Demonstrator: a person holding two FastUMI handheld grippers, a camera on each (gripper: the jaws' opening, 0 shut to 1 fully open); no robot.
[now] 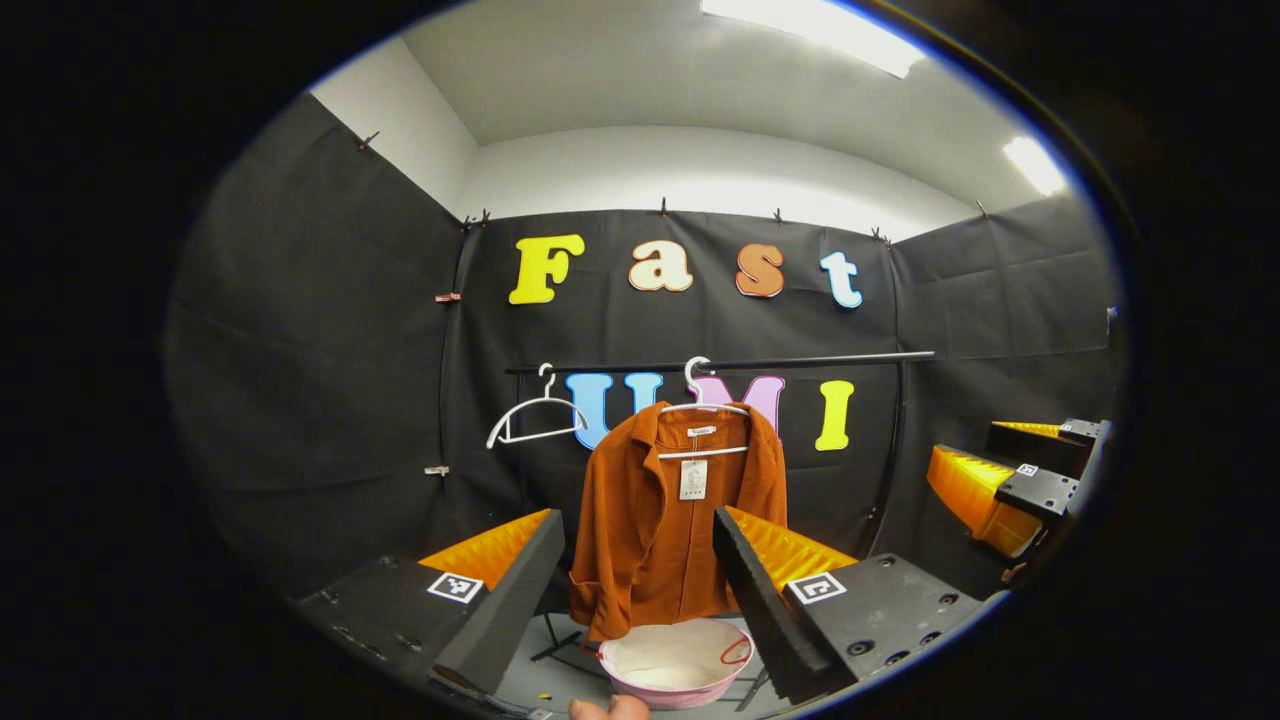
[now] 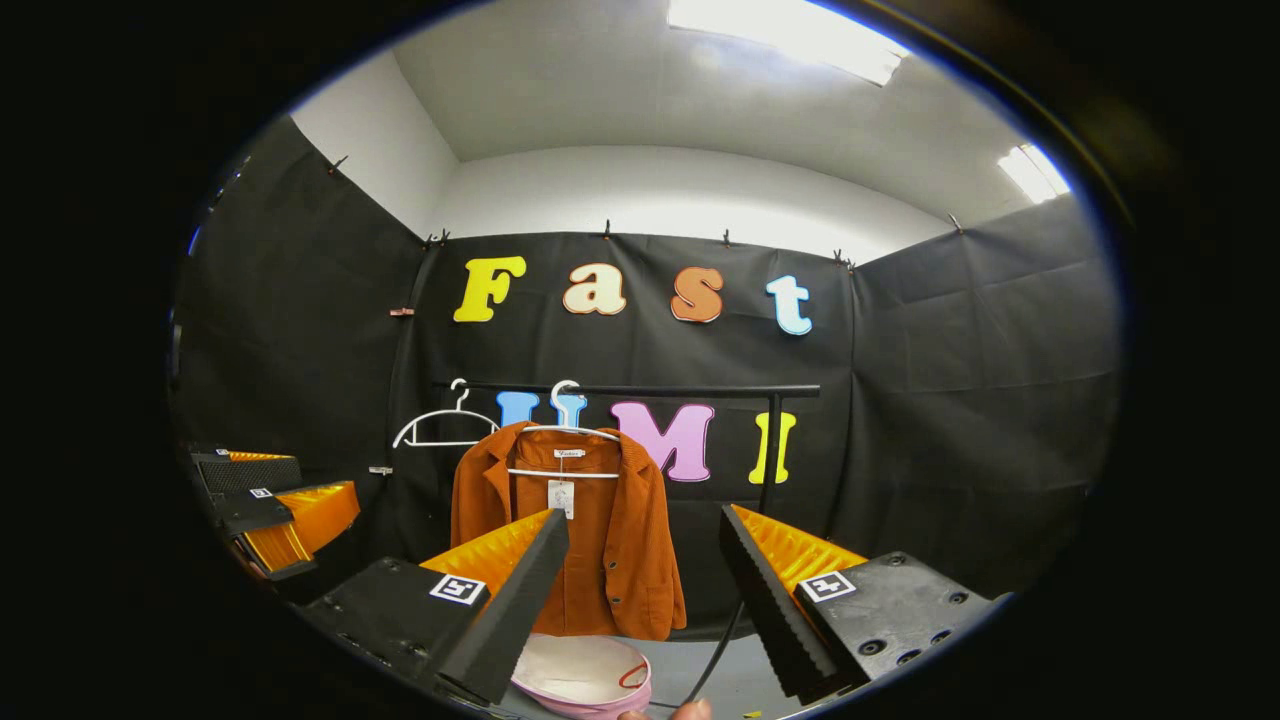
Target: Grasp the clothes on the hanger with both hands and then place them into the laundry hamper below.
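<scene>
A rust-orange jacket [image 1: 665,520] [image 2: 600,540] hangs on a white hanger [image 1: 703,405] [image 2: 565,432] from a black rail [image 1: 800,360] [image 2: 680,390]. Below it on the floor stands a pink hamper with a white lining [image 1: 675,660] [image 2: 585,672]. My left gripper [image 1: 640,560] is open, well short of the jacket, which shows between its fingers. My right gripper [image 2: 645,560] is open too, with the jacket behind its left finger. Off to the right in the left gripper view is the right gripper [image 1: 1010,480]; the right gripper view has the left gripper [image 2: 270,510] at its left edge.
An empty white hanger [image 1: 535,415] [image 2: 440,425] hangs left of the jacket on the rail. The rail's upright post [image 2: 768,450] stands to the right. Black cloth walls close the booth on three sides. A fingertip [image 1: 610,708] shows at the bottom edge.
</scene>
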